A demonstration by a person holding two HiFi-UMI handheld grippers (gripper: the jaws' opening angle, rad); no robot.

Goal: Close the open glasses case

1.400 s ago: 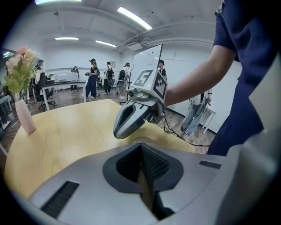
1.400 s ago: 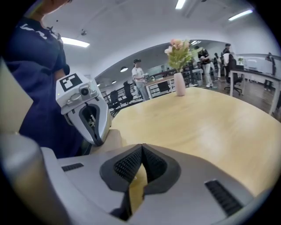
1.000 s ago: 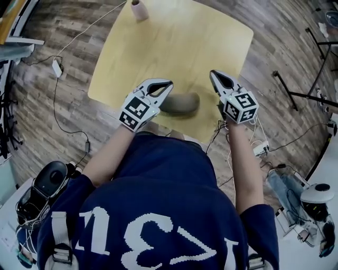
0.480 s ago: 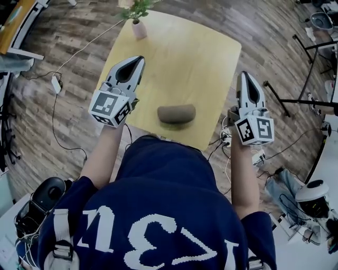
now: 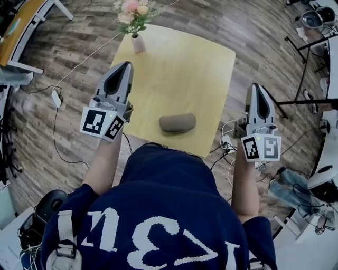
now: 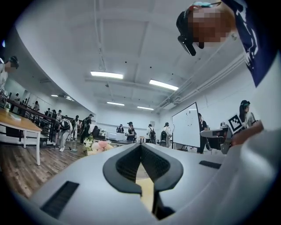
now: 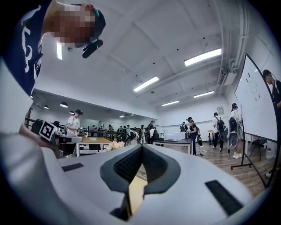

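Note:
A grey-brown glasses case (image 5: 177, 123) lies with its lid down near the front edge of the pale wooden table (image 5: 195, 63). My left gripper (image 5: 126, 64) is raised over the table's left edge, well to the left of the case, jaws shut on nothing. My right gripper (image 5: 255, 85) hangs beyond the table's right edge over the floor, also shut and empty. In the left gripper view the left gripper (image 6: 140, 145) points level across the room, tips together. The right gripper (image 7: 141, 146) looks the same in its own view.
A small vase (image 5: 138, 43) with pink flowers (image 5: 132, 10) stands at the table's far left corner. Cables and a power strip (image 5: 228, 141) lie on the wooden floor. A black stand (image 5: 303, 100) is at the right. Several people and a whiteboard (image 6: 186, 127) are across the room.
Both grippers have lifted from close beside the case and spread apart to the table's sides, turning to point level. The case stays where it was.

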